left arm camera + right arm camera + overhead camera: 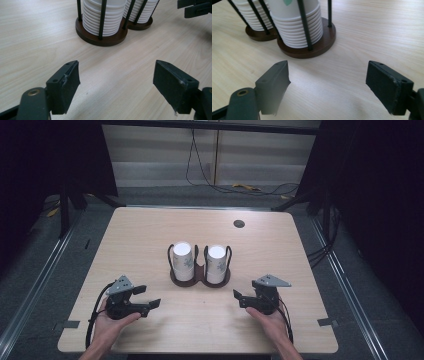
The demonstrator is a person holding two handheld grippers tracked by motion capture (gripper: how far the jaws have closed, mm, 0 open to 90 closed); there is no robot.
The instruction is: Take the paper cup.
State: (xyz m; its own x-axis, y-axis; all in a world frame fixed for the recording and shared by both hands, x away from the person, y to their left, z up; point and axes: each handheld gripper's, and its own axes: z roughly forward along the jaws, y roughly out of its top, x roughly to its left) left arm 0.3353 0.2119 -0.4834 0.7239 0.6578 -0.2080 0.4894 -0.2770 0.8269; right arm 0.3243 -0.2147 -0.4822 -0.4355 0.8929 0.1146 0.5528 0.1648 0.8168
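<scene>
My left gripper (pixel 148 298) and right gripper (pixel 239 299) rest low on the table (pixel 150 227), well apart, both with jaws spread and nothing between them. Between and beyond them stands a dark holder (pixel 200 281) with two stacks of white cups (pixel 183 261) side by side, untouched.

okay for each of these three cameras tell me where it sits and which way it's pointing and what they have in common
High view: above the person's side, looking forward and down on the table; both hands with left tongs and right tongs show.
Left gripper view: rides the left tongs, looking along open jaws at the paper cup stacks in the wire holder.
Right gripper view: rides the right tongs, open jaws toward the same holder.
Shared: all three show the two cup stacks.
</scene>
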